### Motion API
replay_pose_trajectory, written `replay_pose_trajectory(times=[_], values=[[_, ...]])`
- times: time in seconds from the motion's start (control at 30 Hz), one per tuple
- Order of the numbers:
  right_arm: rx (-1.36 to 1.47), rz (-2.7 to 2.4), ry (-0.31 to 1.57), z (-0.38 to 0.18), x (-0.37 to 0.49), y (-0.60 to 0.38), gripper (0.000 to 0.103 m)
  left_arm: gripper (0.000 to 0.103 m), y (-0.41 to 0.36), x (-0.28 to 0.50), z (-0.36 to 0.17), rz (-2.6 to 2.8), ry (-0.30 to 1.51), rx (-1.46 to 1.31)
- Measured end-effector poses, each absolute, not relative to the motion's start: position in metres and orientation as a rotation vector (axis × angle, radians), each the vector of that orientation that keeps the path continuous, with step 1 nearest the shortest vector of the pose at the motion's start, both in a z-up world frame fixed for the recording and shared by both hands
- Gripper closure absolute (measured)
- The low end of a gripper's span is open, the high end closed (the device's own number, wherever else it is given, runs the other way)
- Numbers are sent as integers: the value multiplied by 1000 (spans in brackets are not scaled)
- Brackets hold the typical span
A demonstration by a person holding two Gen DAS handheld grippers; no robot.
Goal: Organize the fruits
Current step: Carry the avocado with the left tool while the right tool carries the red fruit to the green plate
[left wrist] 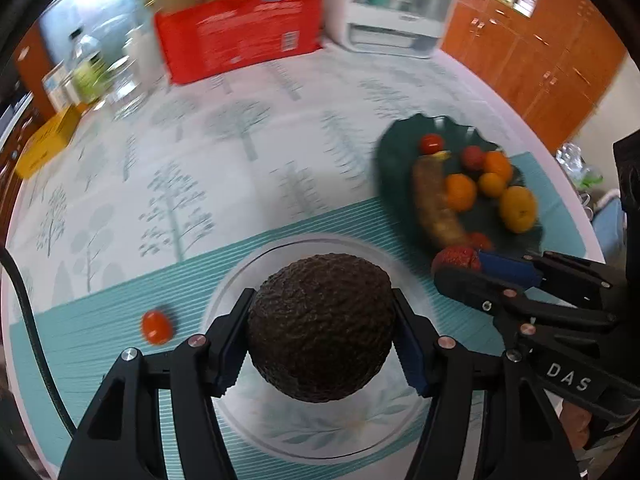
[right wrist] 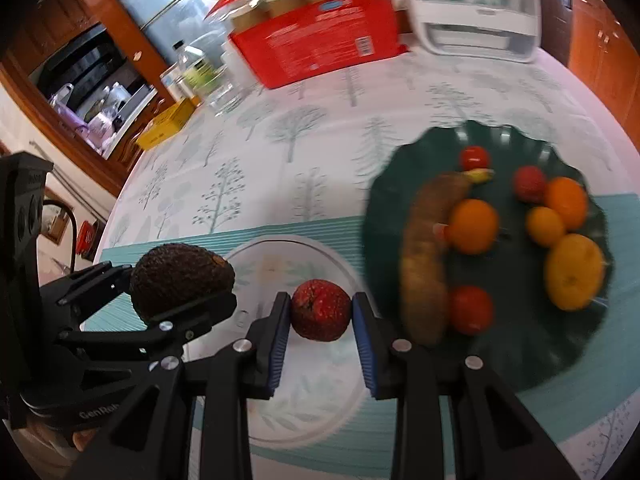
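**Dark avocado and red fruit both held above the white plate**

Teal mat (left wrist: 100, 340) runs along the near table edge, carrying the white plate (left wrist: 240, 280) in the middle and the green dish (right wrist: 384, 208) to the right. Beyond the mat the tree-print cloth (left wrist: 240, 120) lies open up to the far clutter.

Left gripper (left wrist: 322, 332) is clamped on the avocado (left wrist: 320, 326), both blue pads pressed to its sides, above the plate. Right gripper (right wrist: 321, 312) is clamped on a small red fruit (right wrist: 320, 309), also above the plate, near the dish's left rim. The 2 grippers sit close, side by side.

A tomato (left wrist: 157, 326) lies loose on the mat, left of the plate. The dish holds a browned banana (right wrist: 424, 264), several orange and yellow citrus, and small red fruits, crowded toward its right half.

At the far edge stand a red box (left wrist: 240, 36) topped with jars, a white appliance (left wrist: 396, 4), bottles (left wrist: 86, 64) and a yellow box (left wrist: 50, 140).
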State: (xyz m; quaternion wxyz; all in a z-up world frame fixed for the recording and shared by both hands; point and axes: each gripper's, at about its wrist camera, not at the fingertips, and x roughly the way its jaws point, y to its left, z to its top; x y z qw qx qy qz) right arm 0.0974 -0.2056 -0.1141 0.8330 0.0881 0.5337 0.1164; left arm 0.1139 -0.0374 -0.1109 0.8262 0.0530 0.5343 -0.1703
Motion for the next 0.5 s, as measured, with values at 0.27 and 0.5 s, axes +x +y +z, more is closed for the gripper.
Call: replay_pose_trajectory(times=[0.27,0.5], values=[[215,137,1098,-109,82,-272,72,40,-119,127,-83,-460,1087,181],[203,80,1115,-122,81,-314,72,40,-176,154,-74,-497,1050,235]])
